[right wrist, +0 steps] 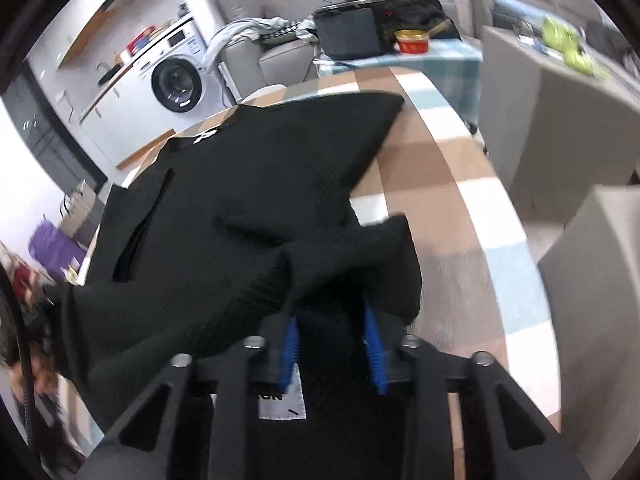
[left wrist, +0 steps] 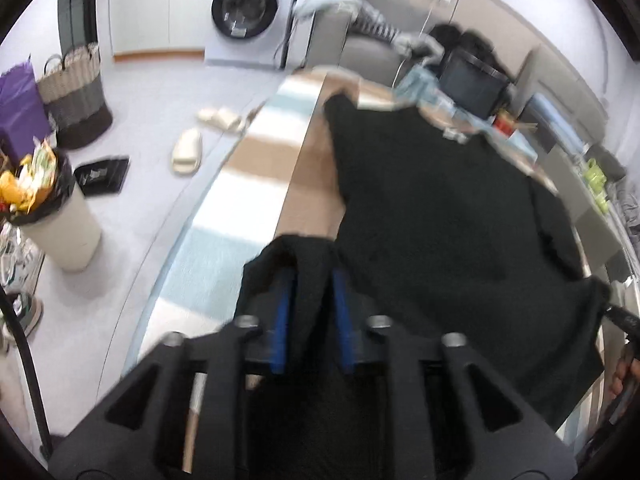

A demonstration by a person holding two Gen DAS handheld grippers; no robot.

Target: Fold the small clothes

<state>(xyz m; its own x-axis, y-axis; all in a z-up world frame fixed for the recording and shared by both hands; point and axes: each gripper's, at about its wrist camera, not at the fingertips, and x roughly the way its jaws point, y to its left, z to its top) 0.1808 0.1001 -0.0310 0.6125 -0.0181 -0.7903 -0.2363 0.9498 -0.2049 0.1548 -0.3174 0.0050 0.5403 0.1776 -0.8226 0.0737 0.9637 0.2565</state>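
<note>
Checked worktop (left wrist: 256, 148) carries our black garment (left wrist: 440, 208); left hand-held gripper (left wrist: 310, 280) and right hand-held gripper (right wrist: 332, 320) each pinch a corner; we should keep the edge taut and level.

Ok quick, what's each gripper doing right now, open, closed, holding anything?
Left gripper: closed on a bunched edge of the black garment.
Right gripper: closed on another gathered part of the same garment, near its white label.

2 wrist views, close, forward along tongs; share garment (left wrist: 440, 208).
</note>
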